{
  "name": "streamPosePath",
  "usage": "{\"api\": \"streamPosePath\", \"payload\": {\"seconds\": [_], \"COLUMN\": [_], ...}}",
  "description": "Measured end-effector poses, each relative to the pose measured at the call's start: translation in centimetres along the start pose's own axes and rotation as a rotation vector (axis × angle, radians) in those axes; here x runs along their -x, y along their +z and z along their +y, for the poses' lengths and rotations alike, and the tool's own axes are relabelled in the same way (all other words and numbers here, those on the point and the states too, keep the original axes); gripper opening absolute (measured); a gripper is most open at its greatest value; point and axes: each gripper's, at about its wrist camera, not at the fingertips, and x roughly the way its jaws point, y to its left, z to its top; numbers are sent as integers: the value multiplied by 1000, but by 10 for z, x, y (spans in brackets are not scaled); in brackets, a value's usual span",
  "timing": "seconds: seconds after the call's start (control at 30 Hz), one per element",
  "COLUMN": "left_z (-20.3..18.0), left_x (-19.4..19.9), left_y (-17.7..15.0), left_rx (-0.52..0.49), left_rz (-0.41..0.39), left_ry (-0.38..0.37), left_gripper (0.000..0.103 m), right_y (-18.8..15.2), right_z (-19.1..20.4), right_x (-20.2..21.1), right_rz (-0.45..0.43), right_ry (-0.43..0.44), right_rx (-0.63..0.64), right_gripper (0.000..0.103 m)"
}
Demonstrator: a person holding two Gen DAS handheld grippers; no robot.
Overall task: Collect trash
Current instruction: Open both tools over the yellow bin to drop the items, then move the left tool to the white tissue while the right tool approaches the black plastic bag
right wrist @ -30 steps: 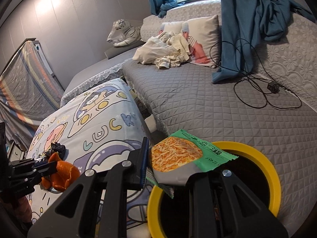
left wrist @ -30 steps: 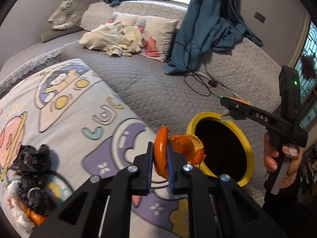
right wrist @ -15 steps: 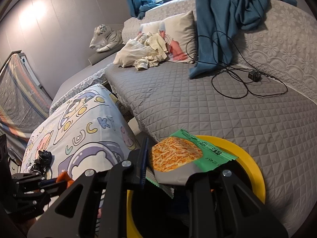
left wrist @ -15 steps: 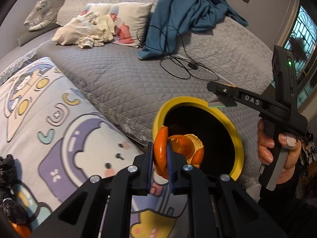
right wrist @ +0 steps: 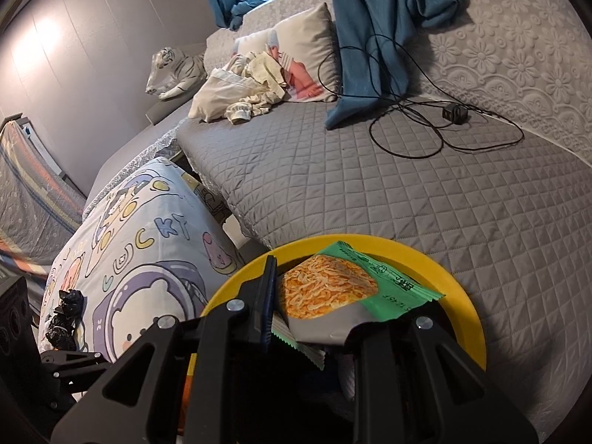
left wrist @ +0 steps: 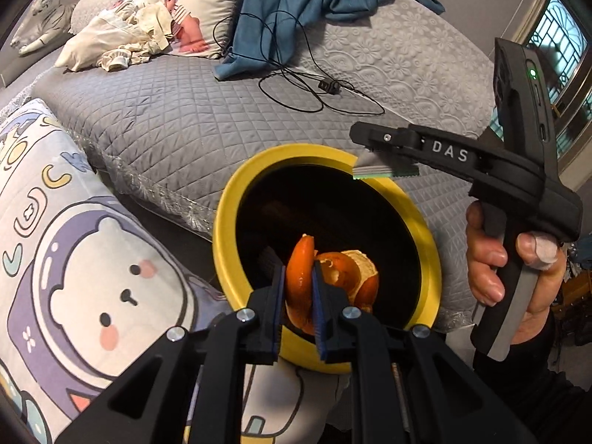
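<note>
The left gripper [left wrist: 298,292] clamps an orange peel [left wrist: 329,281] over the yellow-rimmed bin [left wrist: 225,214]. The right gripper [right wrist: 318,296] pinches a green noodle packet [right wrist: 333,288] above the bin's 12 o'clock rim.

Orange peel [left wrist: 325,281] — now over bin [left wrist: 229,207]
</note>
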Motion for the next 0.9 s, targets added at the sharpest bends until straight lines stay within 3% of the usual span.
{"api": "streamPosePath", "payload": {"seconds": [0.23,0.37,0.4,0.7,0.9], "left_z": [-4,-4,-4,17,41], "left_x": [-5,0,3,18,42], "left_y": [-1,-2,-2,-3,-11], "left_rx": [0,7,5,55,97], "left_rz": [7,-13,-18,-39,-76], "left_ry": [-1,-7,-2,-5,36], "left_gripper": [23,46,47,48,49], "right_y": [1,1,2,5,7], "right_z": [-11,-15,-16,-12,9], "right_x": [-3,-2,-2,7,13], "right_rz": [7,2,2,-11,-19], "right_ry": [9,-5,-6,-17,11], "right_rx": [-40,-62,-65,-61,-18], "right_gripper": [24,35,35,37,38]}}
